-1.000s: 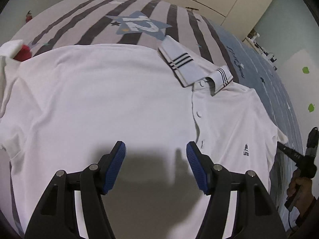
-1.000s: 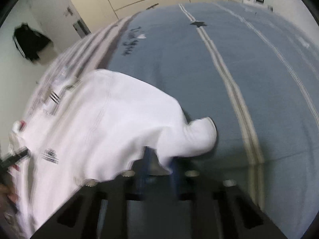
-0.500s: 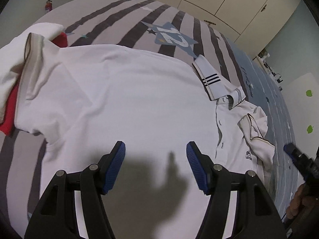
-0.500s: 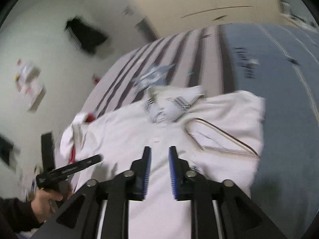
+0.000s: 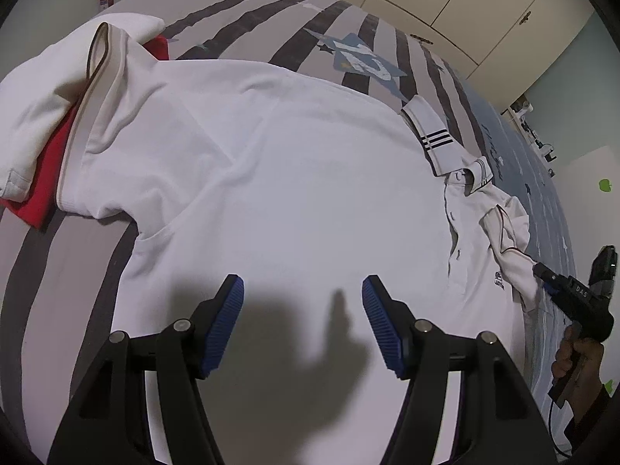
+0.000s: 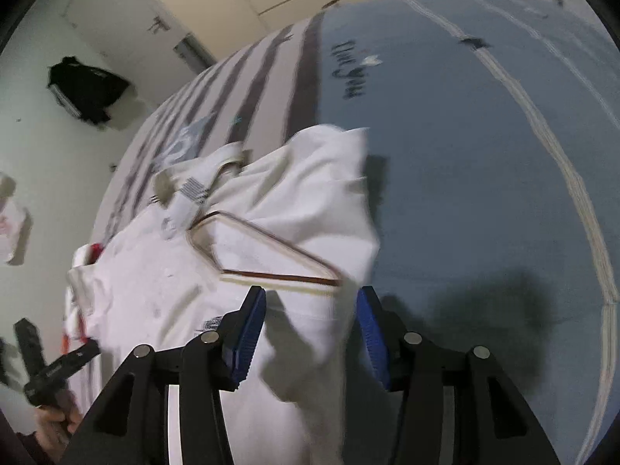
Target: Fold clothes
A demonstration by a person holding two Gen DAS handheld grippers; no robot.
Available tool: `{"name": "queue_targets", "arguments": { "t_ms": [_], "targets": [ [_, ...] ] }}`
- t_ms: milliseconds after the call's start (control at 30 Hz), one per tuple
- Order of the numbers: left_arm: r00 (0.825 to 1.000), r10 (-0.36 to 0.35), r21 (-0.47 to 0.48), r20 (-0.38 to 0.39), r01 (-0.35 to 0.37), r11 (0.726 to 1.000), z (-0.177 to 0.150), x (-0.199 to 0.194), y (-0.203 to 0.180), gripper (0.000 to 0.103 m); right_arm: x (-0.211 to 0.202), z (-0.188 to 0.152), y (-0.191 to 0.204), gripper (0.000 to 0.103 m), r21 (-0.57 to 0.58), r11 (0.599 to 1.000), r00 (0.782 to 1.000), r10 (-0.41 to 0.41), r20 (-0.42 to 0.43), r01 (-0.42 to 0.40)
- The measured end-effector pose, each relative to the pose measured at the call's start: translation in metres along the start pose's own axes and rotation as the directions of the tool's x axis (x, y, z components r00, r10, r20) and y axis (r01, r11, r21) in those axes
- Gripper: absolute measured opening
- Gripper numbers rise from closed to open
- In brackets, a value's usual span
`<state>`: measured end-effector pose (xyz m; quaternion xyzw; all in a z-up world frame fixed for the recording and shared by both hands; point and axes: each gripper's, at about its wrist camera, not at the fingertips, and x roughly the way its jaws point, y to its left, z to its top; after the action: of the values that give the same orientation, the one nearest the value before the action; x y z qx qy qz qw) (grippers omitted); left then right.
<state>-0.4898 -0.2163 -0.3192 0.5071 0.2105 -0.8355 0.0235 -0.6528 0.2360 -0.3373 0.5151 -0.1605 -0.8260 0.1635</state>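
A white polo shirt (image 5: 294, 178) lies face up on the bed, collar (image 5: 438, 143) with dark stripes to the right. Its left sleeve (image 5: 97, 116) lies spread out; its right sleeve (image 5: 507, 232) is folded in over the chest. My left gripper (image 5: 303, 321) is open and empty above the shirt's lower body. My right gripper (image 6: 310, 333) is open over the folded sleeve (image 6: 294, 248) with its brown trim, holding nothing; it also shows at the right edge of the left wrist view (image 5: 573, 298).
The bed has a striped grey cover (image 5: 271, 27) on one half and blue (image 6: 484, 155) on the other. A red garment (image 5: 46, 170) and another white one (image 5: 35, 89) lie beside the left sleeve. Wardrobe doors (image 5: 484, 7) stand beyond the bed.
My right gripper carried the right sleeve in over the chest, then opened and let it go. My left gripper stayed open while its view shifted left along the shirt.
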Motion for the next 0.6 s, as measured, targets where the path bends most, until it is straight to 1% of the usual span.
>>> {"name": "queue_targets", "arguments": {
  "t_ms": [33,200,300,333,433,533,600],
  "targets": [
    [1.0,-0.003,0.003,0.0,0.003,1.0,-0.001,0.0,0.0,0.061,-0.005,-0.001,0.008,0.007,-0.027,1.0,1.0,0.014,0.015,-0.013],
    [1.0,-0.009,-0.005,-0.022,0.009,1.0,-0.008,0.003,0.0,0.061,-0.024,-0.029,0.05,0.007,-0.168,0.986,0.999,0.018,0.027,-0.013],
    [0.999,-0.009,-0.004,-0.034,0.008,1.0,-0.011,0.005,-0.001,0.061,-0.018,-0.047,0.062,0.007,-0.238,0.971,1.0,-0.015,0.005,0.016],
    [0.999,-0.008,-0.004,-0.038,0.008,1.0,-0.012,0.006,-0.002,0.061,-0.015,-0.051,0.062,0.007,-0.245,0.969,1.0,-0.03,-0.003,0.028],
    [0.999,-0.007,-0.001,-0.039,0.007,1.0,-0.013,0.005,-0.003,0.061,-0.017,-0.055,0.042,0.007,-0.196,0.978,0.997,-0.07,0.011,0.071],
    [0.999,-0.005,-0.005,-0.033,0.004,1.0,-0.012,0.004,-0.002,0.061,-0.045,-0.046,0.016,0.007,-0.071,0.995,0.993,-0.07,0.096,0.077],
    [1.0,-0.002,-0.012,-0.031,0.001,1.0,-0.01,0.003,0.0,0.061,-0.069,-0.042,-0.007,0.007,0.023,0.996,0.984,-0.087,0.155,0.084]
  ]
}}
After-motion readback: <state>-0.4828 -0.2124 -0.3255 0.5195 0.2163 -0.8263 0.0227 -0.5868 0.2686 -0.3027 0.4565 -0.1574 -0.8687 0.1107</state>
